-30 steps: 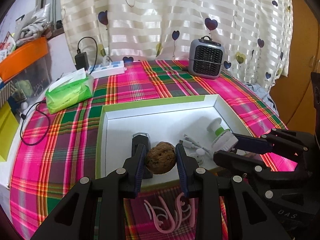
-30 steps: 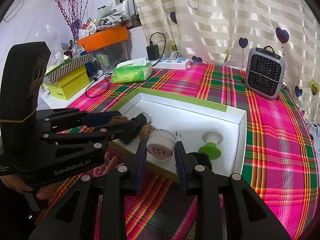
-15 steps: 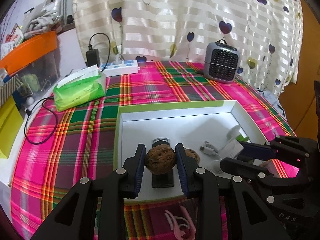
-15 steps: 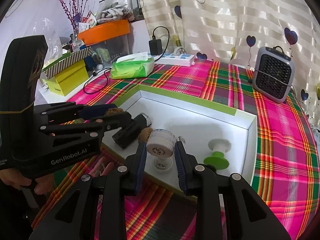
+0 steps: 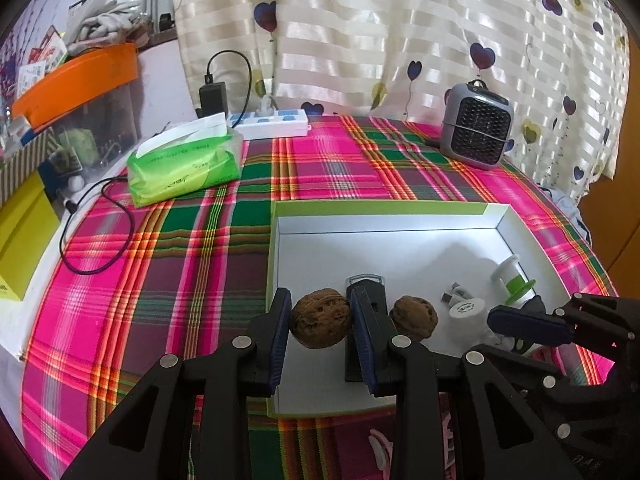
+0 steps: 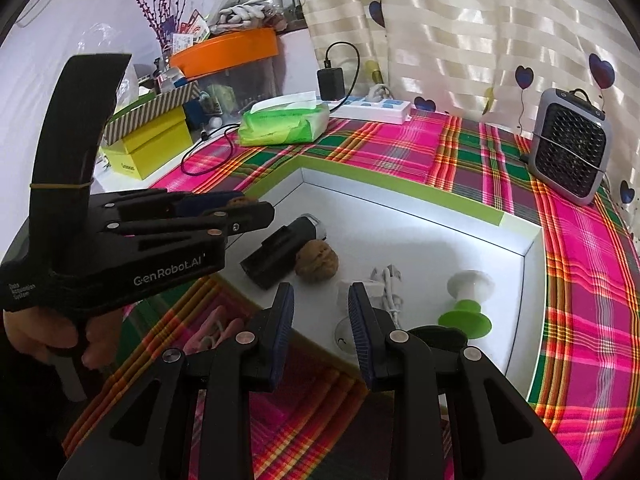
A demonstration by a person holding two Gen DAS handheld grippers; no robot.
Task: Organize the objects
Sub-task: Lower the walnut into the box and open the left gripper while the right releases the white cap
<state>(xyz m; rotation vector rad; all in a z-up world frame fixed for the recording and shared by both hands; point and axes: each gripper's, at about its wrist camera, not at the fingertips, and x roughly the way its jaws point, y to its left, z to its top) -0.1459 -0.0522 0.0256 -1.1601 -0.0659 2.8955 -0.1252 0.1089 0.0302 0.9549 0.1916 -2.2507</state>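
1. The left tongs (image 5: 320, 322) are pitched downward over the near-left corner of the white box (image 5: 384, 216); a walnut (image 5: 320, 323) is clamped between the blue pads, held clear of the box floor.
2. In the right wrist view, the left tongs are seen from the side, gripped from below by a hand (image 6: 52, 336) at the left edge.
3. The right tongs (image 6: 320, 320) are also pitched downward, over the near rim of the box; the jaws are partly apart and nothing is seen between the pads.
4. A white round container (image 6: 348, 316) is seen in the box just behind the right pad; whether it is touched cannot be told.
5. A second walnut (image 6: 317, 265), a black flashlight (image 6: 280, 252), a white cable (image 6: 386, 284) and a green-and-white spool (image 6: 466, 304) are lying inside the box.
6. The box is set on the plaid-covered bench (image 5: 160, 260).
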